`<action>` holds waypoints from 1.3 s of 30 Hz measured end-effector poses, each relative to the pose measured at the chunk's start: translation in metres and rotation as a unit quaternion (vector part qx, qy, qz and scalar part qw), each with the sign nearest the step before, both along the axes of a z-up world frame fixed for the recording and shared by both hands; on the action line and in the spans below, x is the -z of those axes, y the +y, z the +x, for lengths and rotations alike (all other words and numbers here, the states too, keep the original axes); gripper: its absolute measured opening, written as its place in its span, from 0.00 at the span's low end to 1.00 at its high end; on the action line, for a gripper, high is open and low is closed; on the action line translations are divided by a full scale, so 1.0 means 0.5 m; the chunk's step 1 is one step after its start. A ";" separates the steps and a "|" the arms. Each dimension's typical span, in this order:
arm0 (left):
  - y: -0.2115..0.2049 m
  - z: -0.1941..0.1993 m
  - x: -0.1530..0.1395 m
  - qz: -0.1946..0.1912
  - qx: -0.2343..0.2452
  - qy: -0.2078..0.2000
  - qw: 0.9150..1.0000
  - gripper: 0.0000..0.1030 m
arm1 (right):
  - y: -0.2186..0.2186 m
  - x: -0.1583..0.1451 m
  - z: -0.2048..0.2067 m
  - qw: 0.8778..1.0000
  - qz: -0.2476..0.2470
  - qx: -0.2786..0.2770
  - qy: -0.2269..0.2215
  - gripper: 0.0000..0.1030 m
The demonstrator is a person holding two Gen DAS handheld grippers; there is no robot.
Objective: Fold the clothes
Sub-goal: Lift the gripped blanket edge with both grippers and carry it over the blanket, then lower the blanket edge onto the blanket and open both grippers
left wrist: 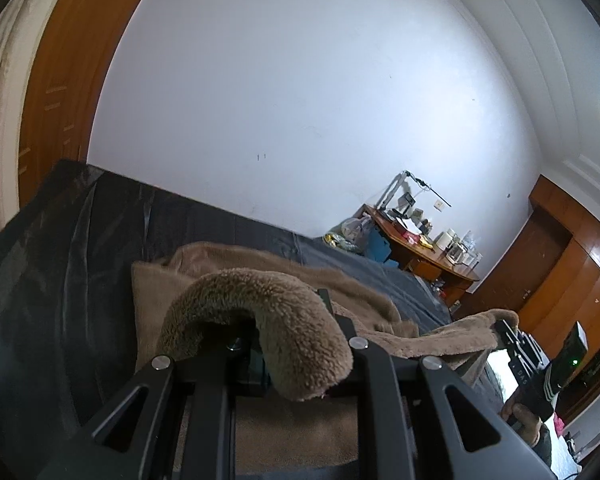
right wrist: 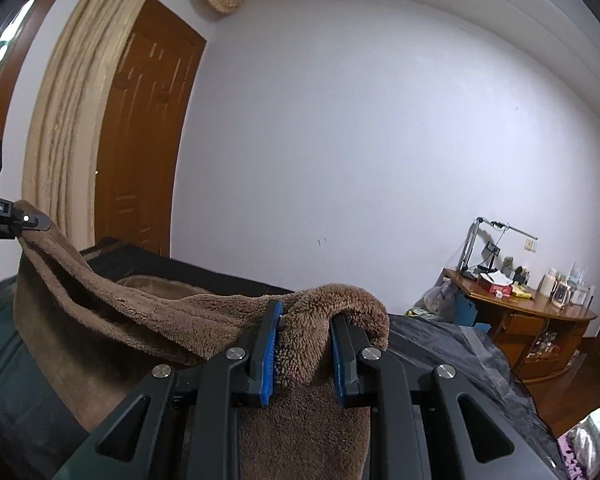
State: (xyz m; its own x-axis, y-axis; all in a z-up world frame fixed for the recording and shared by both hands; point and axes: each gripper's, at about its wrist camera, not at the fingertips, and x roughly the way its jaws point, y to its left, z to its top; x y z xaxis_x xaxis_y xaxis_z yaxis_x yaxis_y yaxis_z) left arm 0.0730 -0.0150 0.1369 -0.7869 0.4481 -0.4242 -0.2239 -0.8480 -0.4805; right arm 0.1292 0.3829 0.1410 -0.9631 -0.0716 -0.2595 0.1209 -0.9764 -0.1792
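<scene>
A brown fleece garment [right wrist: 132, 312] hangs stretched between both grippers above a bed with a dark cover [left wrist: 60, 260]. In the right wrist view my right gripper [right wrist: 306, 346] is shut on a bunched fold of it, and the blue pads [right wrist: 272, 356] press the pile from both sides. My left gripper [right wrist: 32, 220] holds another corner at the far left edge. In the left wrist view the fleece [left wrist: 268, 320] drapes over my left gripper [left wrist: 288, 328] and hides its fingertips. My right gripper [left wrist: 508, 334] grips the cloth's edge at the lower right, with a hand [left wrist: 524, 416] below it.
A cluttered wooden desk [right wrist: 532, 312] stands against the white wall at the right. A brown door [right wrist: 148, 140] and a beige curtain [right wrist: 64, 120] are on the left. Wooden wardrobes [left wrist: 572, 264] line the far right. Part of the garment lies on the dark bed cover [right wrist: 460, 344].
</scene>
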 end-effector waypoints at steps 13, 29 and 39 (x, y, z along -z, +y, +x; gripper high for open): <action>-0.014 -0.242 0.033 0.021 -0.027 -0.050 0.998 0.20 | 0.006 0.003 -0.240 0.999 -0.020 0.020 -0.043 0.23; 0.003 -0.408 0.156 0.002 -0.036 -0.143 0.989 0.20 | 0.000 0.122 -0.420 0.990 -0.018 0.034 -0.136 0.23; 0.027 -0.484 0.210 -0.002 -0.082 -0.203 0.976 0.23 | 0.035 0.183 -0.526 0.970 -0.090 0.054 -0.219 0.23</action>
State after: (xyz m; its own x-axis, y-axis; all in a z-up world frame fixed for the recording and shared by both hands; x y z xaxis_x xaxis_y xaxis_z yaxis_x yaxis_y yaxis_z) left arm -0.1692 -0.0015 0.0317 -0.6153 0.3272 -0.7172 0.1236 -0.8585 -0.4977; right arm -0.1336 0.4002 0.0496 -0.7679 -0.0584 -0.6379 0.0420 -0.9983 0.0408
